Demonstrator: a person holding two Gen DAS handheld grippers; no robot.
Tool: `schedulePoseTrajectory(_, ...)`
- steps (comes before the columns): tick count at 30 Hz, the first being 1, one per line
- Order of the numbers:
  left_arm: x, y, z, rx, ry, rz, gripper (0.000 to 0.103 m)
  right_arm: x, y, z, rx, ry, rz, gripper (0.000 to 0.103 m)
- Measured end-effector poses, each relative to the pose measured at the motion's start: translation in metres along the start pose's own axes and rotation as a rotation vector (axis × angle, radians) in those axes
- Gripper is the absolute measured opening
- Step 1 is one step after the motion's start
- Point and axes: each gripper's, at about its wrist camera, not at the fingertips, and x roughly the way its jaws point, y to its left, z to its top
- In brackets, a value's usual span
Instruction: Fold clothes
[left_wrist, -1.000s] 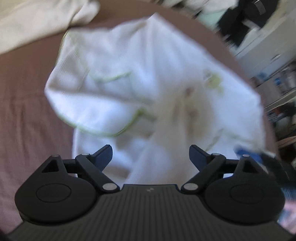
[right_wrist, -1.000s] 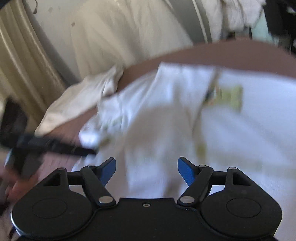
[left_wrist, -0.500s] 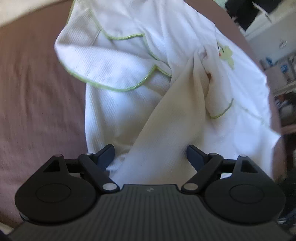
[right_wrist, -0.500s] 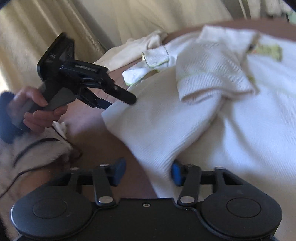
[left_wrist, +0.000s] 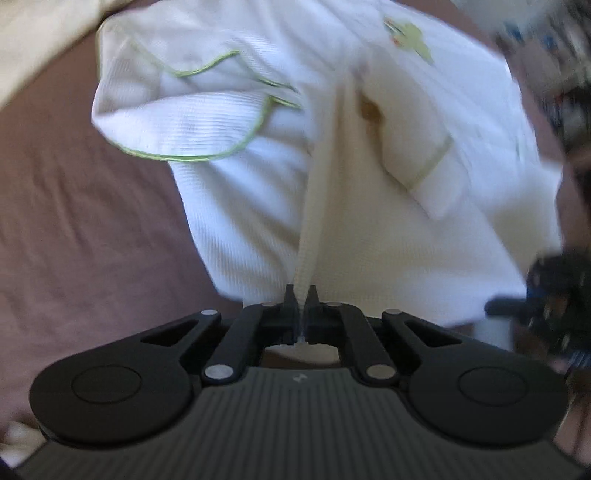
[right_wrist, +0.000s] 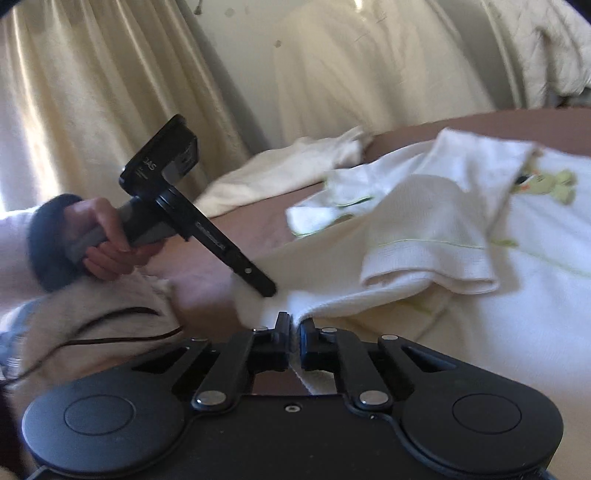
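Left claw (left_wrist: 302, 291) and right claw (right_wrist: 294, 320) each pinch the white garment's (left_wrist: 369, 229) hem.

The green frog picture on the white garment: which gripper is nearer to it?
Right, it seems. The right gripper pinches the white garment on the frog picture's side; the left gripper pinches the same hem farther away, beside it.

A bedroom in a home: a bed with a brown sheet (left_wrist: 74, 229), cream curtains (right_wrist: 92, 92) by a sunlit window, and laundry (right_wrist: 280, 173) lying about.
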Motion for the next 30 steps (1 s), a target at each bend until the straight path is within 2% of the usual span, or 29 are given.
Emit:
schedulePoseTrajectory(2,0.001,-0.017,-0.014,0.109,0.054,0.071,0.003,0.008,0.004,-0.007,-0.032,0.086,0.037,0.008)
schedulePoseTrajectory(4,0.011,-0.021,-0.028,0.147,0.122,0.113,0.003,0.02,0.006,-0.018,-0.043,0.175,0.069,0.007)
schedulePoseTrajectory(6,0.012,-0.022,-0.034,0.155,0.151,0.132,0.003,0.027,0.006,-0.03,-0.008,0.211,0.083,0.007)
schedulePoseTrajectory(9,0.007,-0.023,-0.033,0.167,0.163,0.165,0.004,0.02,0.003,-0.032,0.043,0.184,0.12,0.007)
schedulePoseTrajectory(13,0.011,-0.027,-0.035,0.202,0.175,0.24,0.014,0.019,-0.001,-0.029,0.041,0.216,0.118,0.007)
schedulePoseTrajectory(15,0.007,-0.028,-0.032,0.198,0.151,0.262,0.017,0.027,0.004,-0.034,0.029,0.267,0.09,0.007)
schedulePoseTrajectory(16,-0.002,-0.03,-0.03,0.207,0.112,0.273,0.018,0.032,0.006,-0.036,0.035,0.293,0.074,0.007)
schedulePoseTrajectory(18,-0.025,-0.034,-0.023,0.216,0.003,0.231,0.022,0.04,0.008,-0.039,0.057,0.328,0.05,0.008)
schedulePoseTrajectory(20,-0.047,-0.035,-0.014,0.192,-0.092,0.16,0.042,0.043,0.011,-0.04,0.055,0.335,0.038,0.008)
schedulePoseTrajectory(22,-0.056,-0.04,-0.002,0.173,-0.152,0.112,0.045,0.042,0.014,-0.037,0.043,0.337,0.026,0.013)
schedulePoseTrajectory(24,-0.048,-0.051,0.01,0.168,-0.153,0.09,0.046,0.039,0.015,-0.035,0.046,0.335,0.012,0.015)
schedulePoseTrajectory(26,-0.024,-0.068,0.015,0.154,-0.123,0.066,0.05,0.034,0.016,-0.032,0.045,0.322,-0.002,0.024)
schedulePoseTrajectory(28,0.001,-0.076,0.017,0.148,-0.077,0.053,0.051,0.022,0.017,-0.027,0.032,0.286,-0.03,0.044)
schedulePoseTrajectory(30,0.022,-0.083,0.016,0.155,-0.028,0.069,0.051,0.008,0.016,-0.021,0.006,0.221,-0.102,0.044)
